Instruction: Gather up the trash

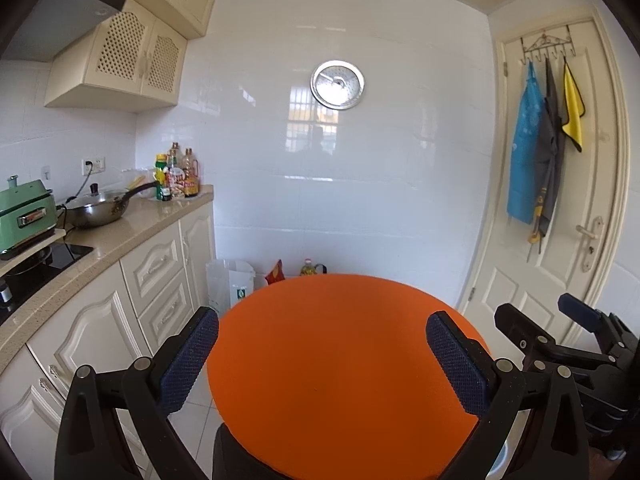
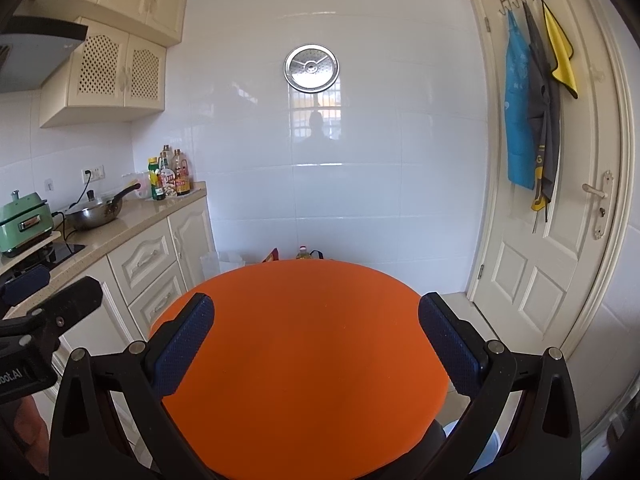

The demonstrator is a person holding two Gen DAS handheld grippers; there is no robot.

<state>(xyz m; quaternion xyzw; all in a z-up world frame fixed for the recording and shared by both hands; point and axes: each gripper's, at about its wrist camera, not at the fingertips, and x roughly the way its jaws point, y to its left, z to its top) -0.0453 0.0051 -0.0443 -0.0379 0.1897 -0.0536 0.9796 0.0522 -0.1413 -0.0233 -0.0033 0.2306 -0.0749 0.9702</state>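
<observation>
Two grippers over a round orange tabletop [image 1: 340, 360]

Left gripper [image 1: 322, 360] and right gripper [image 2: 316, 344] hold their blue-padded fingers [image 2: 184, 344] wide apart, gripping nothing; the tabletop is plain, matte orange.

table [image 1: 340, 360]: we lose its near edge below the frame, base hidden | bag [image 1: 230, 284], red packet [image 1: 275, 273], bottle [image 1: 308, 269] beyond the left gripper: table rim covers their lower parts | counter bottles [image 2: 170, 178] far left of the right gripper: labels too small for us to read | stove [image 1: 24, 268]: cut at the left edge
</observation>
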